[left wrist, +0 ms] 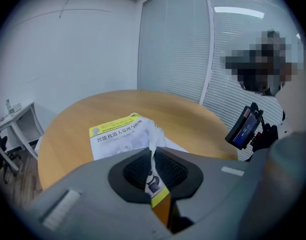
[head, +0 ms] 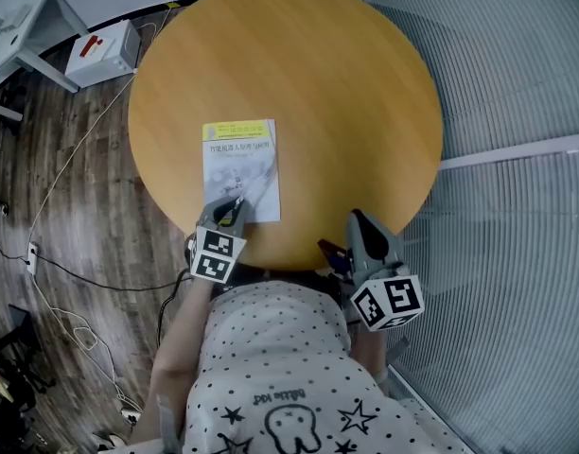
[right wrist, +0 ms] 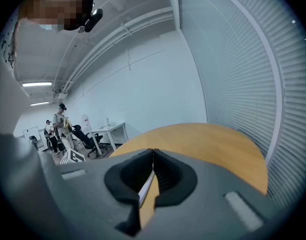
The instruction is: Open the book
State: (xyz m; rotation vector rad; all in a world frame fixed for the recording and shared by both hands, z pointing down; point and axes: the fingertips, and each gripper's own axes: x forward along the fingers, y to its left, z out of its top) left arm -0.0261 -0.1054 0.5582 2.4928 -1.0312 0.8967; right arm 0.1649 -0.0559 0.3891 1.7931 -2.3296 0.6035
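Round table (head: pixel 365 112) bears book (head: pixel 240 164); left hand-held gripper (head: pixel 230 214) pinches its cover.

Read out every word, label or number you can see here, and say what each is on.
"智能机器人原理与应用": title on the book cover.
Small print on the book's yellow band: too small to read.
Print on the shirt: upside down, not legible.
Red label on the white box: too small to read.

book (head: pixel 240 170) on table (head: pixel 365 83), left claw (head: pixel 235 206) at near edge, right claw (head: pixel 356 218) seemingly over rim
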